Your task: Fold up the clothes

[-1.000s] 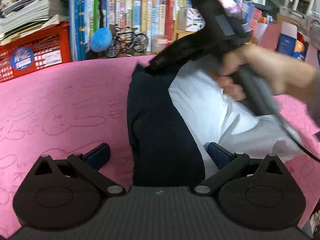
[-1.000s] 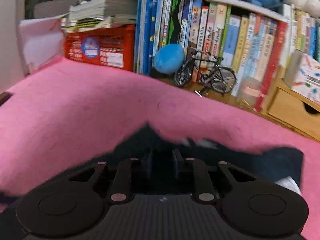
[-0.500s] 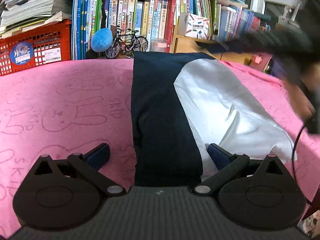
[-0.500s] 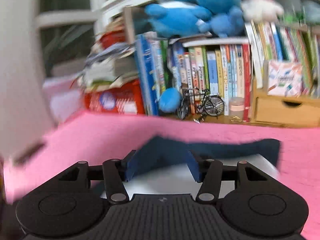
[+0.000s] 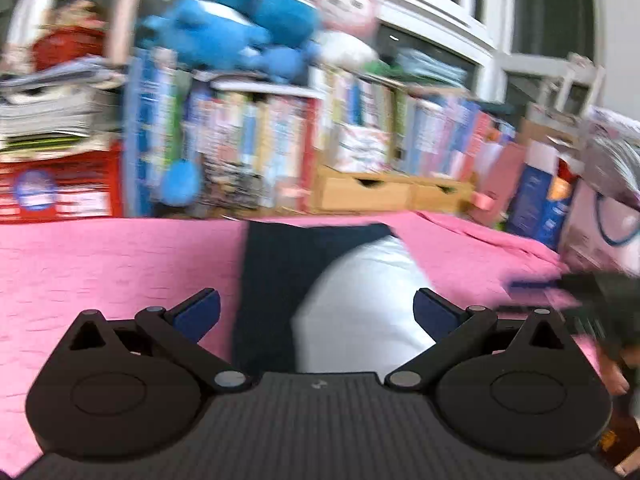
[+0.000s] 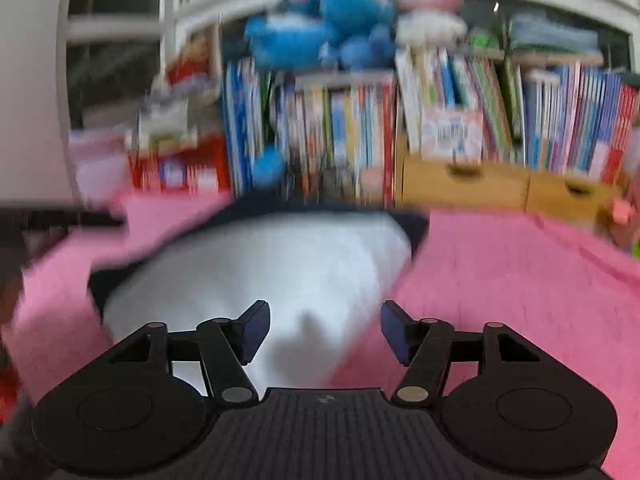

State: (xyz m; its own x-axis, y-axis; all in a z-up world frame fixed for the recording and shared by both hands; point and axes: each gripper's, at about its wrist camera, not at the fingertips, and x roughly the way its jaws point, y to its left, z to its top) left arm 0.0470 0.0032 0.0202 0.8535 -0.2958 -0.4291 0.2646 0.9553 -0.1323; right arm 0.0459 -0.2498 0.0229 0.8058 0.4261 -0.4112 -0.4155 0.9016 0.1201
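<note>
A navy and white garment [image 5: 320,288] lies partly folded on the pink cloth [image 5: 100,264], its dark panel on the left and its white panel on the right. My left gripper [image 5: 316,312] hovers over its near end, open and holding nothing. In the right wrist view the garment [image 6: 288,268] shows mostly white. My right gripper [image 6: 324,330] hangs over the white panel's near right edge with its jaws opening and nothing pressed between them. The right gripper's body [image 5: 600,300] and a hand show blurred at the right edge of the left wrist view.
A bookshelf [image 5: 280,140] packed with books runs along the back, topped by blue and pink plush toys [image 5: 248,28]. A red crate [image 5: 60,192] stands at the back left, wooden drawers [image 5: 380,192] and boxes [image 5: 540,196] at the back right.
My right gripper let go of the dark fabric at the far end, opened, and swung back to the garment's near right. My left gripper rose and tilted up. The garment now lies flat.
</note>
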